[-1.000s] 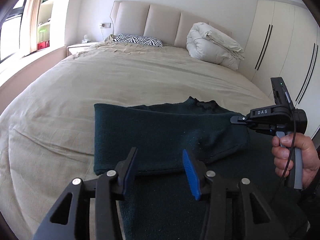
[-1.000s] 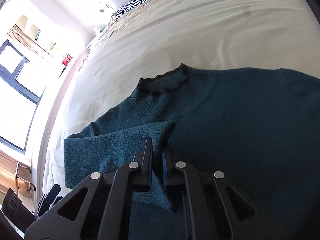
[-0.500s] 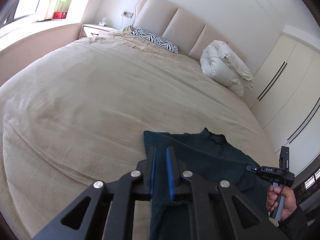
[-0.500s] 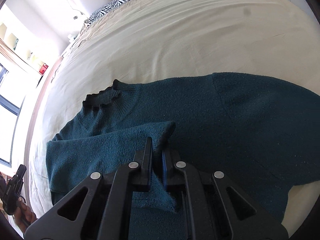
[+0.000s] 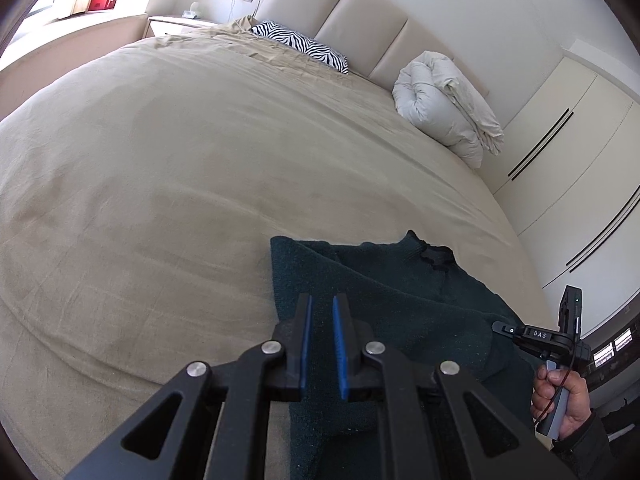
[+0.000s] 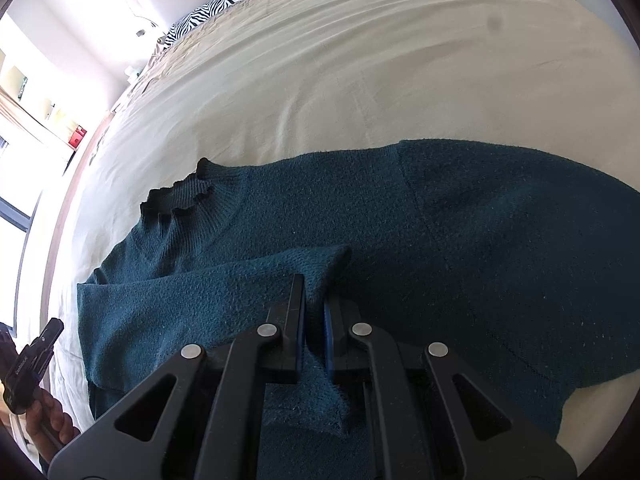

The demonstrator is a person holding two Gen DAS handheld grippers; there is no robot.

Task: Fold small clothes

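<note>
A dark teal knit sweater [image 6: 480,240] lies flat on the bed, its ruffled collar [image 6: 176,196] toward the headboard. My right gripper [image 6: 314,284] is shut on a sleeve end folded over the sweater's body; the knit is pinched between its pads. My left gripper [image 5: 320,300] sits at the sweater's [image 5: 400,292] left folded edge, its blue pads drawn close together with dark knit between them and bunched under them. A hand holds the right gripper [image 5: 504,326] at the lower right of the left wrist view. The left gripper [image 6: 32,356] shows at the lower left of the right wrist view.
The beige bed cover [image 5: 180,200] stretches wide to the left and beyond the sweater. A zebra pillow [image 5: 300,44] and a rolled white duvet [image 5: 440,100] lie by the headboard. White wardrobe doors [image 5: 580,140] stand to the right, a nightstand [image 5: 176,24] at the far left.
My left jaws went from wide open to nearly together on the sweater's left edge, after moving left across it. The right gripper kept its hold on the sleeve and shifted sideways.
</note>
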